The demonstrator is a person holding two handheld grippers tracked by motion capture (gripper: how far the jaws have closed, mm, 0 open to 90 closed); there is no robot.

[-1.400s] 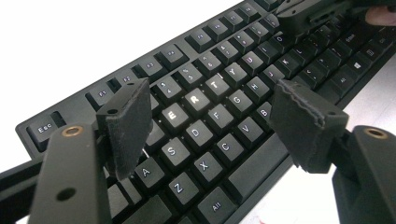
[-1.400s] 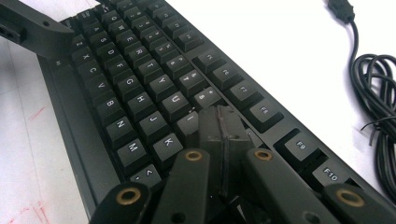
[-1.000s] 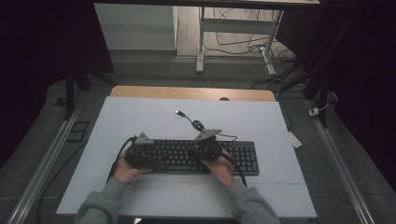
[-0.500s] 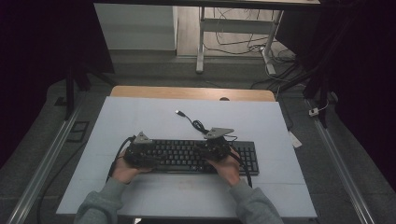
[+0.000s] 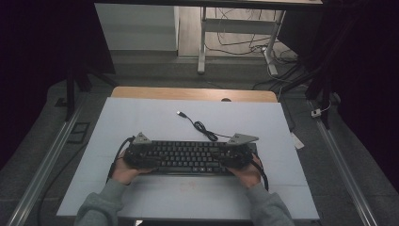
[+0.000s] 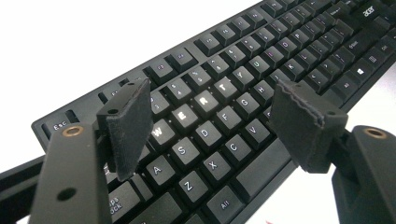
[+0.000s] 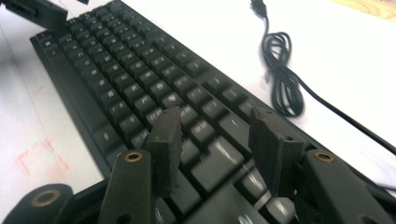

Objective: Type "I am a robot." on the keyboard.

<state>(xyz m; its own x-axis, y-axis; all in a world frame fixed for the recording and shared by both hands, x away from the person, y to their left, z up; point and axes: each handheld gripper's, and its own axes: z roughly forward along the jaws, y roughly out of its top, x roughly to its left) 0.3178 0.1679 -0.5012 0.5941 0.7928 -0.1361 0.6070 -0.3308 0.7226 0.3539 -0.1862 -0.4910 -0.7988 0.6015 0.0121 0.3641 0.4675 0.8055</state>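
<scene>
Nearest the person, two grey sleeves come in from 6 o'clock, each hand holding a gripper over one end of the black keyboard (image 5: 188,157). The left gripper (image 6: 212,123) hangs over the letter keys with its jaws spread wide and nothing between them. The right gripper (image 7: 215,149) hovers over the keyboard's other end, jaws parted more narrowly, gripping nothing. The keyboard lies flat across the middle of the pale worktop (image 5: 155,122). Beyond it, toward 12 o'clock, its black cable (image 5: 200,126) lies loosely bundled, the plug (image 5: 180,113) resting free on the worktop.
</scene>
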